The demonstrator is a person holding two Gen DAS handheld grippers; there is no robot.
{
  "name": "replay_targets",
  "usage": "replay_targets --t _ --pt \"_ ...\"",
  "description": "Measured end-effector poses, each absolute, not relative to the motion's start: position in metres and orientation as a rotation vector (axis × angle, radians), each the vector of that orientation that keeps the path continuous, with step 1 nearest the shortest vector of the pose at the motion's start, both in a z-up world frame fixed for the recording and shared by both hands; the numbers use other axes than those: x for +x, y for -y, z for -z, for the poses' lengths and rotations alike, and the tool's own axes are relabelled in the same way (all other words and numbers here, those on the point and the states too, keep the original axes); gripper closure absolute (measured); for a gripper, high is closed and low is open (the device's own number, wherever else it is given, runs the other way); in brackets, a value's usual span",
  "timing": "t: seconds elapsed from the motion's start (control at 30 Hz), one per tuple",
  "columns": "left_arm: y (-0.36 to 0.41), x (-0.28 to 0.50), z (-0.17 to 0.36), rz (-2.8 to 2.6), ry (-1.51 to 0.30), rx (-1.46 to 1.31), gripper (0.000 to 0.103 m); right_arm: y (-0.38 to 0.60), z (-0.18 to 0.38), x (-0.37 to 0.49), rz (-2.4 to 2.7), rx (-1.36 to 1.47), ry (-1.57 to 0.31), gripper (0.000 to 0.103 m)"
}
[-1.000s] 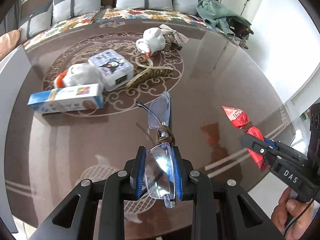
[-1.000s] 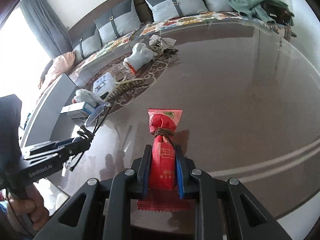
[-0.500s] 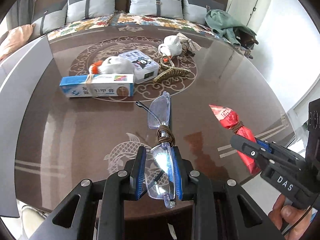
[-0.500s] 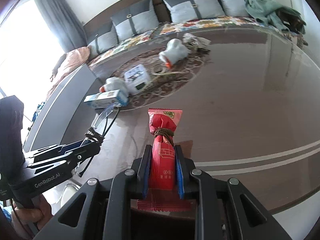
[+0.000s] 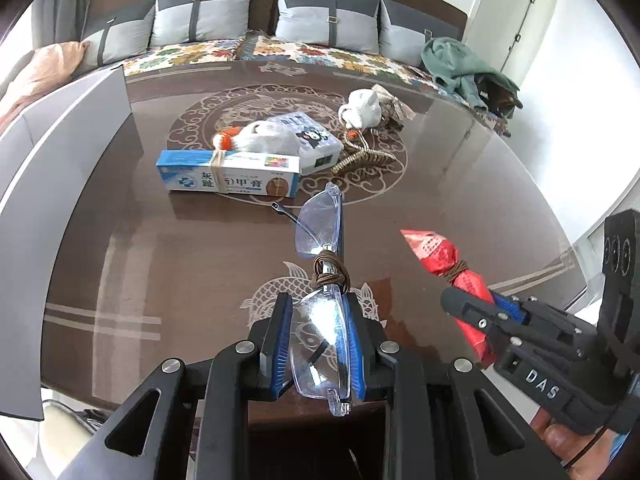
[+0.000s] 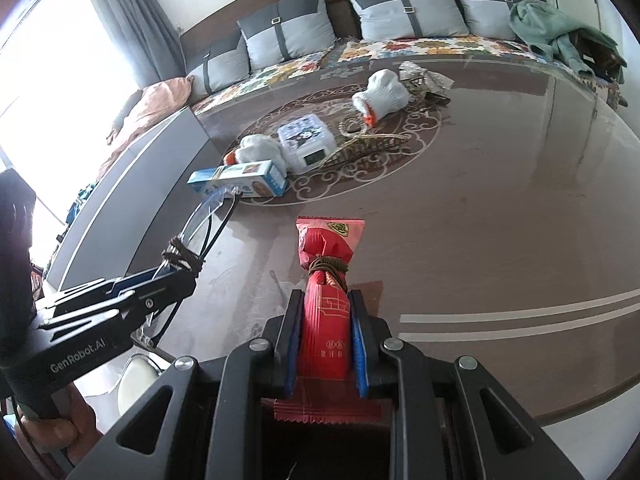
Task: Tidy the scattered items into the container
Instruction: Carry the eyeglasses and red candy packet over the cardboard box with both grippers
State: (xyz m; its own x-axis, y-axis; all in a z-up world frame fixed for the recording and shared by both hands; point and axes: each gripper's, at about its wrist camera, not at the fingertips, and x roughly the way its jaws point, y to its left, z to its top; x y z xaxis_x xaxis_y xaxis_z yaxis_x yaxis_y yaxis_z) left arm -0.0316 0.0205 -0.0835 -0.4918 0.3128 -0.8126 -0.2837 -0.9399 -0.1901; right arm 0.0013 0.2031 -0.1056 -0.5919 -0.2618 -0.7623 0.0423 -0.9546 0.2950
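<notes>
While the left tool (image 5: 318,340) clamps clear glasses (image 5: 320,280) and the right tool (image 6: 324,336) a red packet (image 6: 326,292), both raised above the surface (image 5: 180,260), presumably for carrying, no container shows; other items lie far.

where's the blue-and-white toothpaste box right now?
The blue-and-white toothpaste box lies flat on the brown patterned table, left of centre in the left wrist view, directly in front of a white glove with an orange cuff and beside the white digital clock.
</notes>
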Motion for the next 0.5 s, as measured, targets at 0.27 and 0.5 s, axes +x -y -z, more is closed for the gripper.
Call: replay_targets --t 0.27,0.5 --pt "0.012 -0.033 0.072 -2.484 0.180 -1.317 0.078 -0.180 0.086 -0.002 2.618 1.284 0.328 0.081" --pt "0.044 -0.036 0.062 -2.511 0.305 -1.299 0.078 -0.153 0.073 -0.016 2.587 1.273 0.284 0.081"
